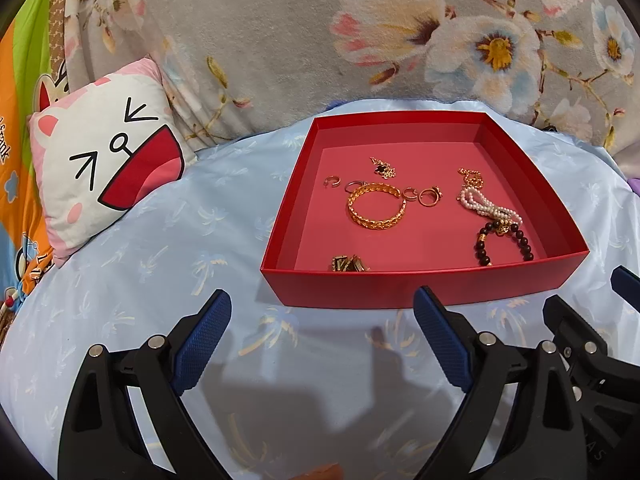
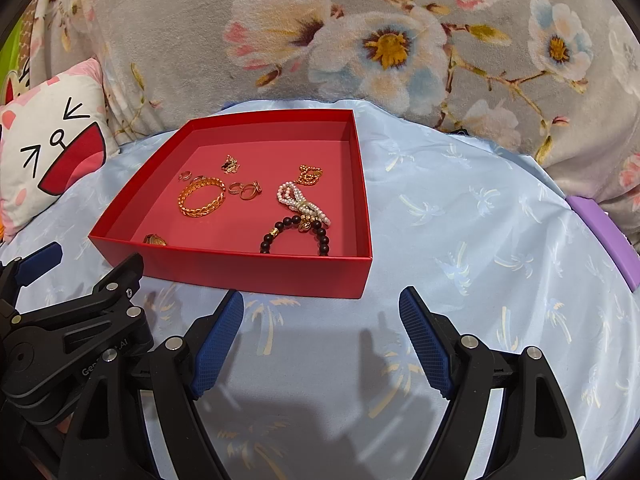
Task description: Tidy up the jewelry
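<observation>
A red open box [image 1: 424,286] [image 2: 256,274] lies on the pale blue cover. Inside lie a gold bangle [image 1: 376,206] [image 2: 202,199], several small rings [image 1: 428,197] [image 2: 248,190], a pearl bracelet [image 1: 486,204] [image 2: 300,200], a dark bead bracelet [image 1: 504,242] [image 2: 294,236], a small pendant [image 1: 382,168] [image 2: 230,166], a gold chain [image 1: 470,176] [image 2: 310,176] and a gold piece by the near wall [image 1: 350,264] [image 2: 154,240]. My left gripper [image 1: 322,316] is open and empty, just short of the box's near wall. My right gripper [image 2: 322,314] is open and empty, also just short of it.
A cat-face pillow [image 1: 104,160] [image 2: 48,148] lies left of the box. A grey floral blanket [image 1: 320,40] [image 2: 360,40] rises behind. A purple object [image 2: 604,228] sits at the right edge. The right gripper shows in the left view [image 1: 580,344], the left gripper in the right view [image 2: 72,320].
</observation>
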Demonstrator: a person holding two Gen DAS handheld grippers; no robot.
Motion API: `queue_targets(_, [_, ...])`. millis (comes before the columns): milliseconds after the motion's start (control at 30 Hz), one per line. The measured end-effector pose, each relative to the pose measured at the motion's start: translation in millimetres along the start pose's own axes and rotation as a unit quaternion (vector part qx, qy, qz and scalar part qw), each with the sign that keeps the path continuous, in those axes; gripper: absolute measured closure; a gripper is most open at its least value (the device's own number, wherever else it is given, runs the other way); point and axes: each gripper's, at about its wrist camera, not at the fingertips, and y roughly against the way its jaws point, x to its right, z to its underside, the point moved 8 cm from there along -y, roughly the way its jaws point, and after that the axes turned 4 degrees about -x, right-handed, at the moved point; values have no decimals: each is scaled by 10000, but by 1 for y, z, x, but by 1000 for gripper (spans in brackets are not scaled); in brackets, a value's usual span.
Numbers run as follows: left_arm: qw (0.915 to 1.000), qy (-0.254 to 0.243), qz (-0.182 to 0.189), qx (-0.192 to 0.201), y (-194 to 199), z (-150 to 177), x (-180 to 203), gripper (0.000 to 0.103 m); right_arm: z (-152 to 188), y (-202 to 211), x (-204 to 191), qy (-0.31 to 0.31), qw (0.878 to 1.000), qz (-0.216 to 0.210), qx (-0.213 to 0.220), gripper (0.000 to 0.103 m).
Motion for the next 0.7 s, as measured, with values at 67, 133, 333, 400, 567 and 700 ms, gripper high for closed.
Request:
queue_targets(67, [10000, 0, 4, 1, 0, 0, 0, 13, 0, 0, 0, 0, 10000, -3, 1, 25])
queue_targets(133, [10000, -2, -8, 9, 0, 0, -1, 13, 0, 0, 0, 2, 10000, 3, 3, 25])
queue_targets(333, [10000, 2, -22, 1, 1, -1, -2, 13, 0, 0, 0, 4, 10000, 0, 2, 25])
queue_targets(400, [10000, 4, -20, 2, 1, 0, -2, 13, 0, 0, 0, 3, 10000, -4, 2, 25])
queue_targets(567, [10000, 5, -41, 17, 1, -1, -3, 13, 0, 0, 1, 8, 10000, 1, 6, 25])
queue_targets(700, [10000, 9, -55, 27, 2, -1, -3, 13, 0, 1, 1, 10, 10000, -2, 6, 25])
